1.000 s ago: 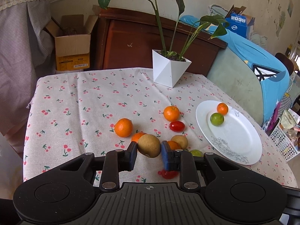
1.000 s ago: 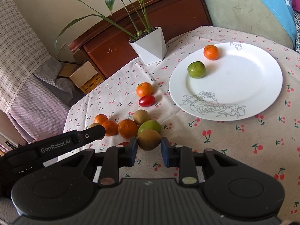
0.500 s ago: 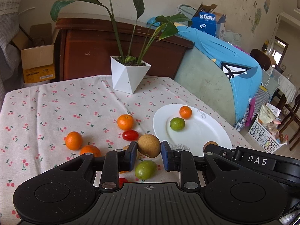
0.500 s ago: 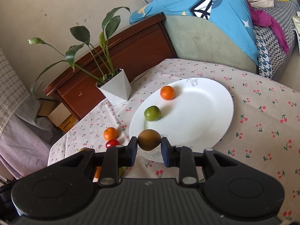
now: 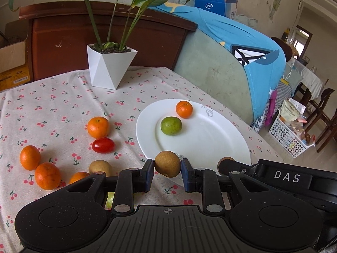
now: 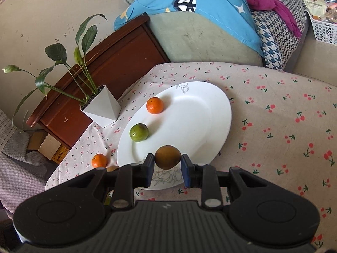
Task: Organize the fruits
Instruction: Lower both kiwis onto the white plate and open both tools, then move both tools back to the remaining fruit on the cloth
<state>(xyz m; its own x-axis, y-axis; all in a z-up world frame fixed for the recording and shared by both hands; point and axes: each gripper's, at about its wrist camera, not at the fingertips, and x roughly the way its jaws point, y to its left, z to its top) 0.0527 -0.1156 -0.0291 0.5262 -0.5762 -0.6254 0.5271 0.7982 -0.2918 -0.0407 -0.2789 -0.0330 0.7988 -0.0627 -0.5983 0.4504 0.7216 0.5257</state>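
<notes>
My left gripper (image 5: 167, 167) is shut on a brown round fruit (image 5: 167, 164), held over the near rim of the white plate (image 5: 210, 139). My right gripper (image 6: 167, 161) is shut on a brown-green kiwi-like fruit (image 6: 167, 156) above the plate's near part (image 6: 189, 118). The plate holds a small orange (image 5: 184, 109) and a green fruit (image 5: 171, 125); both also show in the right wrist view, orange (image 6: 155, 105) and green fruit (image 6: 139, 132). Several oranges (image 5: 98, 127), a red tomato (image 5: 103, 145) and a brown fruit (image 5: 100, 167) lie on the cloth to the left.
A white planter with a leafy plant (image 5: 110, 66) stands at the table's back. A brown cabinet (image 5: 63, 35) and a sofa with a blue cover (image 5: 231, 52) are behind. The right gripper's body (image 5: 284, 179) shows beside my left gripper.
Both grippers have lifted their fruits off the cloth and carried them right, over the plate. The fruit pile now lies behind to the left.
</notes>
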